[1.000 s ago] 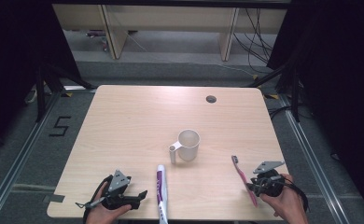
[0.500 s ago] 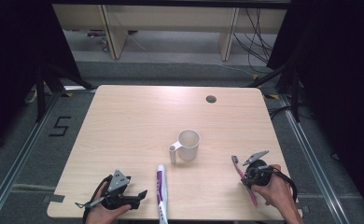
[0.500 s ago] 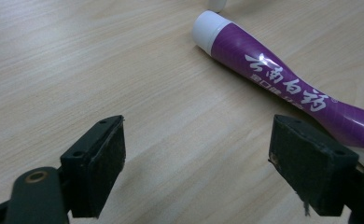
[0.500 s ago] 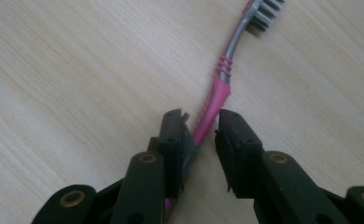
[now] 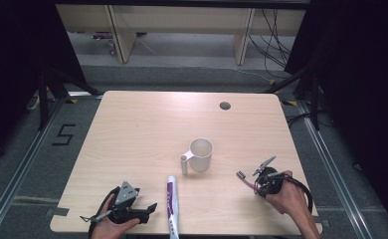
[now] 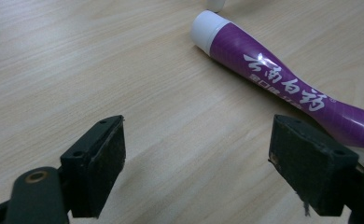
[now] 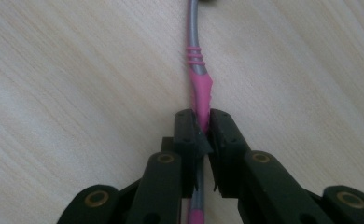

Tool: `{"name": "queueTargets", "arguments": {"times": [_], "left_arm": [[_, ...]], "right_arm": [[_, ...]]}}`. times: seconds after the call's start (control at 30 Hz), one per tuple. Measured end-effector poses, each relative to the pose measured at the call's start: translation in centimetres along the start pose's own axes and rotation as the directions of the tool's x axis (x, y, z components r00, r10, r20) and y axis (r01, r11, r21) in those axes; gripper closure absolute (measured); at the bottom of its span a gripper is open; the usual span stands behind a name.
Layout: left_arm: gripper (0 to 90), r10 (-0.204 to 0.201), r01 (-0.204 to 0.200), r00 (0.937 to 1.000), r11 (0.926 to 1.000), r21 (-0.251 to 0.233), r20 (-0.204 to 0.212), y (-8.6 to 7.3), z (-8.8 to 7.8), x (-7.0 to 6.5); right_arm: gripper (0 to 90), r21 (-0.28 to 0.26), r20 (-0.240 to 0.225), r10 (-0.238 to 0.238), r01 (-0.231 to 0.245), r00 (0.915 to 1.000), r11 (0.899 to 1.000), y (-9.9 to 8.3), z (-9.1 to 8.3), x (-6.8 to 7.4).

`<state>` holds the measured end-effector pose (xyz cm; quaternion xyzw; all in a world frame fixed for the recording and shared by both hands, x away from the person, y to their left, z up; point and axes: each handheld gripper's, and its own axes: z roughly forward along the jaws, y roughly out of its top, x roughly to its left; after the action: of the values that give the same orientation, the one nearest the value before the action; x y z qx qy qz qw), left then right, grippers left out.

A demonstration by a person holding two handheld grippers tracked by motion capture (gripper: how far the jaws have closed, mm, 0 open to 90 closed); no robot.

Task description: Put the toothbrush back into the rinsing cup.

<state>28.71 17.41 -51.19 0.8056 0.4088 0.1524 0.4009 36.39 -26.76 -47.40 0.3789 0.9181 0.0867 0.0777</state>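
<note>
Pale wood-grain table [image 5: 147, 129], high view: a white mug [image 5: 200, 155] stands near the centre with its handle toward the person, and a purple toothpaste tube [image 5: 171, 205] lies below it at the near edge, cap toward the mug. At lower right the right gripper [image 5: 261, 185] sits low over a pink-and-grey toothbrush [image 5: 247, 180] whose head points toward the mug; compared with a second ago, this hand has slid inward along the table onto the handle. The left gripper [image 5: 132, 211] rests at lower left, beside the tube and unmoved.

Left gripper view: both black pads stand far apart with bare wood between them (nothing held); the toothpaste tube [image 6: 283, 88] lies diagonally just beyond the right-hand pad, apart from it.

Right gripper view: the jaws have just been closing and now pinch the pink grip section of the toothbrush [image 7: 200, 88], the pads pressed against either side of it. The handle runs straight on ahead of the jaws, flat on the wood, so the brush is gripped yet not lifted.

Judged from this, the grasp on the toothbrush is made, and the likely next step is to raise it and carry it to the mug, a short way up and left.
</note>
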Motion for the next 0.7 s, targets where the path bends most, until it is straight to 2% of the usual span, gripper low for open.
{"name": "queueTargets", "arguments": {"times": [0.07,0.2,0.23,0.33,0.43,0.5,0.6,0.7], "left_arm": [[18.4,-0.001,0.001,1.0000,1.0000,-0.001,0.001,0.0,0.0,0.0],[18.5,0.000,0.000,1.0000,1.0000,0.000,0.001,0.0,0.0,0.0],[18.5,0.000,0.000,1.0000,1.0000,-0.001,0.001,0.0,0.0,0.0],[18.5,0.002,-0.002,1.0000,1.0000,0.003,0.002,0.0,0.0,0.0],[18.5,0.001,-0.001,1.0000,1.0000,0.000,0.003,0.0,0.0,0.0],[18.5,0.002,-0.002,1.0000,1.0000,-0.001,0.002,0.0,0.0,0.1],[18.5,0.005,-0.005,1.0000,1.0000,-0.002,0.000,0.0,-0.1,0.1],[18.5,0.006,-0.006,1.0000,1.0000,-0.001,0.000,0.0,-0.1,0.1]], "right_arm": [[82.2,0.017,0.005,-0.022,0.022,0.9997,1.000,0.3,0.0,0.0],[82.4,0.038,0.006,-0.027,0.027,0.9996,0.999,0.6,0.0,0.1],[82.9,0.048,0.013,-0.049,0.049,0.9987,0.998,0.7,0.1,0.1],[83.1,0.073,0.014,-0.074,0.073,0.9971,0.995,1.0,0.1,0.3],[83.2,0.076,0.020,-0.078,0.077,0.9967,0.994,1.0,0.1,0.4],[83.3,0.062,0.018,-0.099,0.097,0.9949,0.993,1.0,-0.1,0.4],[83.4,0.044,0.032,-0.073,0.071,0.9968,0.997,0.9,-0.6,0.4],[83.6,-0.028,0.038,-0.071,0.072,0.9968,0.997,0.7,-2.0,-0.2]]}}
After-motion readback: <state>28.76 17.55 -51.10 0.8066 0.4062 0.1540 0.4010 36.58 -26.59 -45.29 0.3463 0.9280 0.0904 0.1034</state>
